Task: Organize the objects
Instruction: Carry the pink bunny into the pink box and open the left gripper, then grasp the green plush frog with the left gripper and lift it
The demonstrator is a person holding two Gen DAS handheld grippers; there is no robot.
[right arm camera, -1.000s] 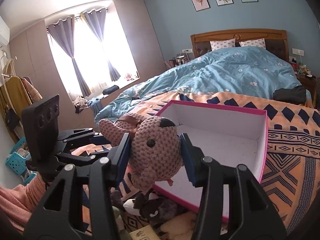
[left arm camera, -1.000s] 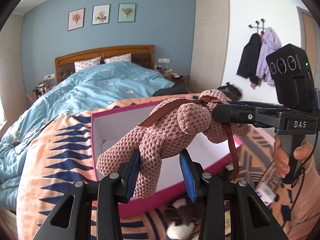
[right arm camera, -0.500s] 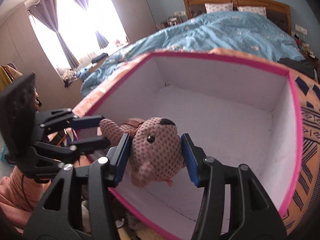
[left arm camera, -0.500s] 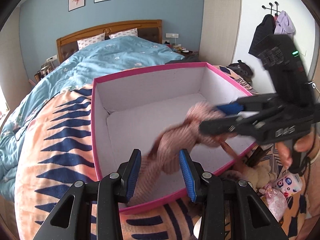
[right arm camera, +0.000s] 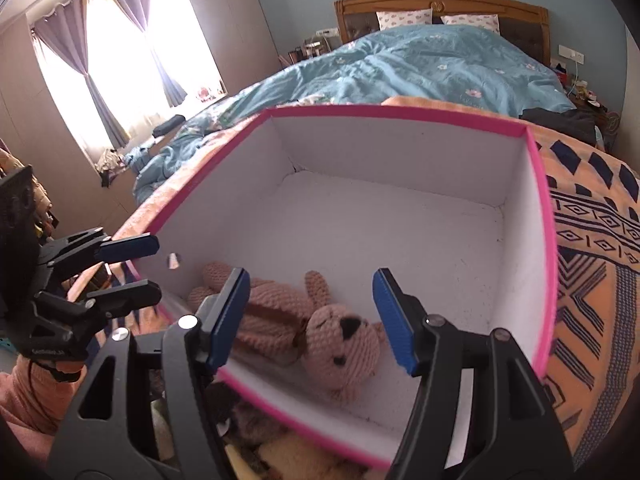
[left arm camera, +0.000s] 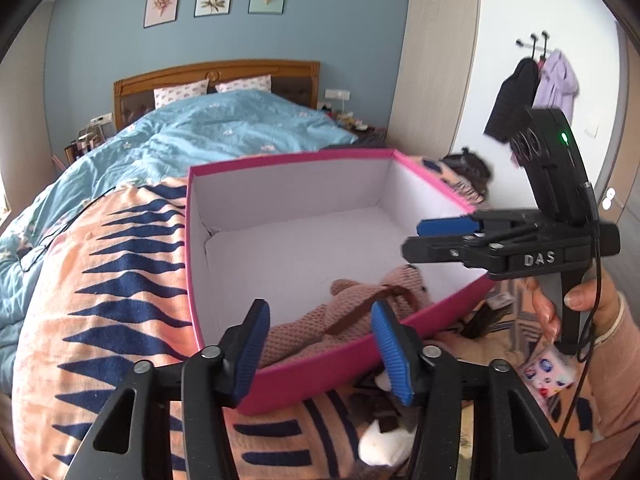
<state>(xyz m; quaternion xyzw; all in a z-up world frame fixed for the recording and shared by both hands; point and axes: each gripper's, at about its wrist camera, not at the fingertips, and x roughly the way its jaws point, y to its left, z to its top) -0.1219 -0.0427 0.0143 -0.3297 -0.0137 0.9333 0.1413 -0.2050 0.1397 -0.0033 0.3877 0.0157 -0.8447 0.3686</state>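
A pink knitted bear (right arm camera: 316, 332) with a brown strap lies on its side on the white floor of a pink-rimmed box (right arm camera: 538, 216), near the front wall. It also shows in the left wrist view (left arm camera: 352, 308), inside the box (left arm camera: 288, 156). My right gripper (right arm camera: 312, 316) is open and empty just above the bear; from the left it shows over the box's right wall (left arm camera: 444, 236). My left gripper (left arm camera: 322, 346) is open and empty at the box's near wall, seen from the right at the left edge (right arm camera: 128, 268).
The box sits on an orange blanket (left arm camera: 108, 280) with dark blue patterns at the foot of a bed with a blue duvet (left arm camera: 224, 136). More plush toys (left arm camera: 384, 436) and small packets (left arm camera: 548, 372) lie in front of the box. Coats (left arm camera: 532, 92) hang on the right wall.
Both grippers lowered the bear into the box and then opened. The bear now lies loose on the box floor, and the right gripper has drawn back a little.
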